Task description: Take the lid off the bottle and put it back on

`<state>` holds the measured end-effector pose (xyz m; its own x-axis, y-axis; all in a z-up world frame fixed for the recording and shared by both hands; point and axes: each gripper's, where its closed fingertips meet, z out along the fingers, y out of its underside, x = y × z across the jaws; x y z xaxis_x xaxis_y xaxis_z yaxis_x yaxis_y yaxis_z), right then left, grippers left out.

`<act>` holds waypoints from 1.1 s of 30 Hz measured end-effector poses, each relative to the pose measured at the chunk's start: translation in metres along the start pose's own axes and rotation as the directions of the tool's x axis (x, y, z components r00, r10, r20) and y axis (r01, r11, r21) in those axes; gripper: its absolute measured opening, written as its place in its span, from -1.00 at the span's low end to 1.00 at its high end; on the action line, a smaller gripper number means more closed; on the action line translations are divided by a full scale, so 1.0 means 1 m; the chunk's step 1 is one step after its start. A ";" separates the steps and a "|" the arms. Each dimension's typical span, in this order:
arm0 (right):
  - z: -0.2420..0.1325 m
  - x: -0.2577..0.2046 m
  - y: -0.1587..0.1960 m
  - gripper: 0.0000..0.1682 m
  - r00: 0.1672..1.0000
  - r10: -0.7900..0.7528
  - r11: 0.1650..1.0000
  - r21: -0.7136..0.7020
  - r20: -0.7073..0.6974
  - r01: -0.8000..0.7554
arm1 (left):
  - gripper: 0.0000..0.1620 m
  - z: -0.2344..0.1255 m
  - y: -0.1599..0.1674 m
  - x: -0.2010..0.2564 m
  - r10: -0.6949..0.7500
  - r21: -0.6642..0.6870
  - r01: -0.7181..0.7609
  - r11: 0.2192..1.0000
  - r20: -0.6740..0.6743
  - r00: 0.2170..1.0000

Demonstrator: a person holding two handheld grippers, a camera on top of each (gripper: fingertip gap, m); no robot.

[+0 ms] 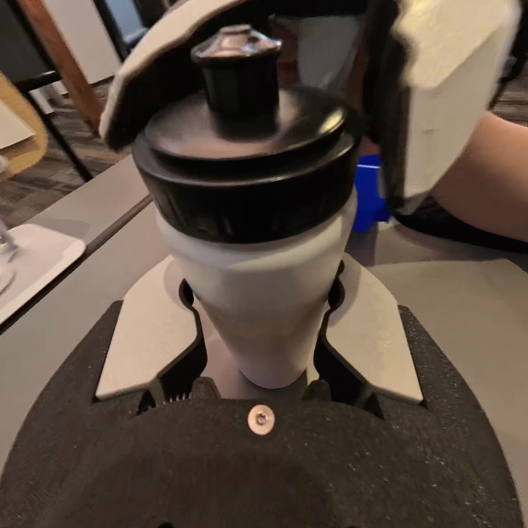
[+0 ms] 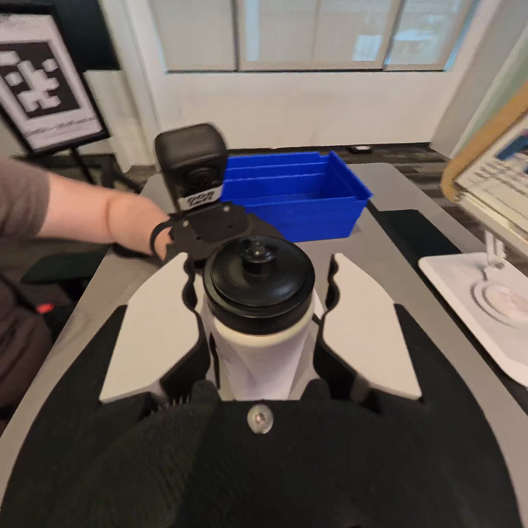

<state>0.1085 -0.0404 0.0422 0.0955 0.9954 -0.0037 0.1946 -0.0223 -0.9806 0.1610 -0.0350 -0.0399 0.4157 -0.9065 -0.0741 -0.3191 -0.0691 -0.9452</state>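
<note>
In the left wrist view, the left tool [image 1: 261, 288] is clamping the white body of the bottle [image 1: 257, 308], its two pale fingers [image 1: 148, 337] pressing in on either side, with the bottle's foot resting on the grey worktop [image 1: 85, 300]. The black lid [image 1: 243, 183] is sitting on the bottle's neck, its spout standing upright above it. In the right wrist view, the right tool [image 2: 258, 281] is reaching around the lid from above, its fingers [image 2: 160, 320] standing apart on either flank and not touching the lid's rim. Just beyond the lid, a person's hand [image 2: 131, 225] is gripping the handle of the left tool. Farther back on the worktop, a blue bin [image 2: 294, 197] is lying open. To the right, a white stand base [image 2: 468, 308] is resting on the worktop, well apart from the bottle.
</note>
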 end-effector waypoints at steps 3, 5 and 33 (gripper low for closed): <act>0.005 0.018 -0.007 0.10 0.975 0.039 0.999 0.043 -0.217 -0.030 | 0.17 -0.005 0.003 -0.023 -0.037 -0.005 0.038 0.999 0.144 0.989; 0.008 0.024 -0.005 0.10 0.940 0.042 0.999 0.039 -0.337 -0.031 | 0.17 -0.008 0.004 -0.030 -0.069 0.008 0.069 0.998 0.187 0.980; -0.001 0.009 -0.020 0.11 0.979 -0.045 0.995 0.079 -0.201 0.061 | 0.17 -0.008 0.002 -0.024 -0.062 0.031 0.060 0.998 0.107 0.992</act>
<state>0.1062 -0.0308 0.0622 0.2810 0.9564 0.0794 0.1226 0.0463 -0.9914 0.1433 -0.0167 -0.0379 0.5235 -0.8506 -0.0485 -0.2676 -0.1101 -0.9572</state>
